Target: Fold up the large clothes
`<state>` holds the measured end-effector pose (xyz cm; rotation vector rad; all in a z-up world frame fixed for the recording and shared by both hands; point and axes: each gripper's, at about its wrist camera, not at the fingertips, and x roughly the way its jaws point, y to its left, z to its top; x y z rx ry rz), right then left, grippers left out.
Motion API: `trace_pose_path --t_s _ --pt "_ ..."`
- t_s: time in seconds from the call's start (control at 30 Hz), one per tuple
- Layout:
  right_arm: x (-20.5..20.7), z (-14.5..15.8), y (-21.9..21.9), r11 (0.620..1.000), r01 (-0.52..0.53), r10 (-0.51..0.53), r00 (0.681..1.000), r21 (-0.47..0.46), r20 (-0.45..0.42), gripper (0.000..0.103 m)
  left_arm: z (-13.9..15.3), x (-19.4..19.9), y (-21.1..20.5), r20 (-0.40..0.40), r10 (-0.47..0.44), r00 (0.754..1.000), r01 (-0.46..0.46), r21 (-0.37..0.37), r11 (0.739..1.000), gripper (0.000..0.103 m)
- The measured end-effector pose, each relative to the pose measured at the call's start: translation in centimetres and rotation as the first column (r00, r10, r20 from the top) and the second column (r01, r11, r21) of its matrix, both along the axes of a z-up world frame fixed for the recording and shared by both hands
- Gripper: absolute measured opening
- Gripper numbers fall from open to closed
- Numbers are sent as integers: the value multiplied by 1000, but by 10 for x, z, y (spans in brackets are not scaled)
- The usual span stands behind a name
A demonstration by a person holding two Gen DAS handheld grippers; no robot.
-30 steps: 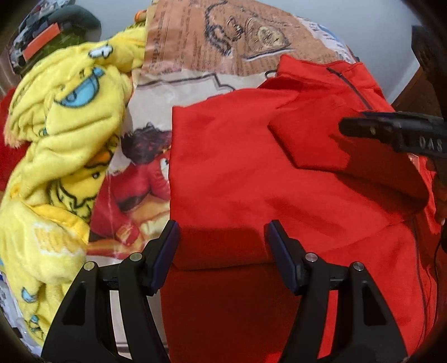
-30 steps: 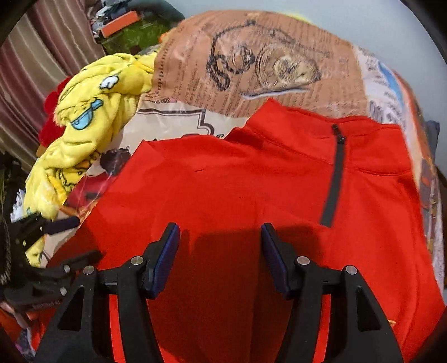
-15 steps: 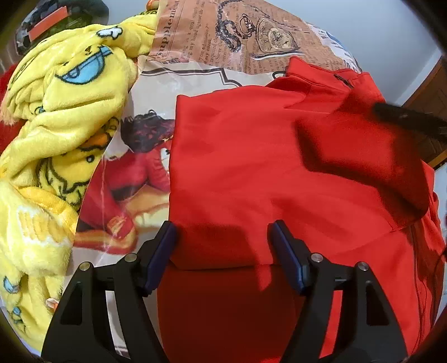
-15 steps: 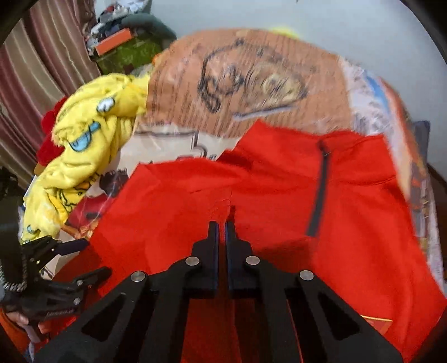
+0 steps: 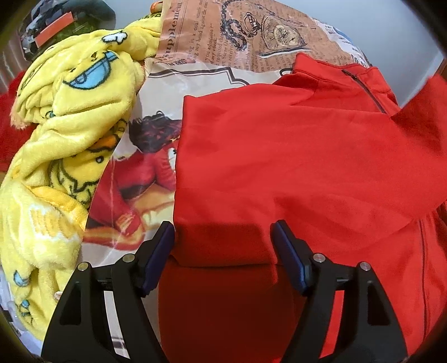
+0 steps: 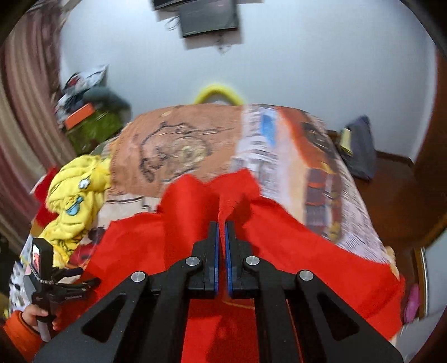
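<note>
Two grippers over one red pullover (image 5: 293, 156) spread on a printed bedspread (image 5: 212, 36). Left gripper (image 5: 222, 245): jaws released, just been widening, nothing pressed between them, only the pullover's folded hem edge below the gap. Right gripper (image 6: 221, 234): clenched on a pinch of the pullover (image 6: 195, 212), cloth lifted into a ridge running ahead of the tips. Left of the left jaws, a rumpled yellow fleece blanket (image 5: 56, 145). Beyond the right jaws, bedspread, then pale wall with a dark screen (image 6: 208, 19).
</note>
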<state>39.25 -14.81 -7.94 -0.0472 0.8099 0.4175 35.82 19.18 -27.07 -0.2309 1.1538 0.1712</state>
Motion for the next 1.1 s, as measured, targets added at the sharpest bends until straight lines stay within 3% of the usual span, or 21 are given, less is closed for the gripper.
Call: trace_pose_path --t_s 0.47,0.7,0.8,0.97,1.1 --pt "-26 -87 -73 995 95 -99 970 -27 -222 3 3 3 -13 -16 -22 1000 24 104 994 73" --pt "-31 -99 -86 995 90 -100 955 -46 -281 4 4 3 -13 -23 -30 999 33 111 993 74" --pt "-33 -95 -93 994 90 -105 954 -67 -281 15 7 4 -15 -41 -48 998 53 124 991 73" --pt "-39 -75 -108 983 116 -147 962 -142 -229 47 18 0 -22 -65 -81 995 91 159 983 73" --pt "-48 -47 -136 977 178 -196 967 -117 -164 59 44 -7 -31 -30 -112 993 115 186 976 73"
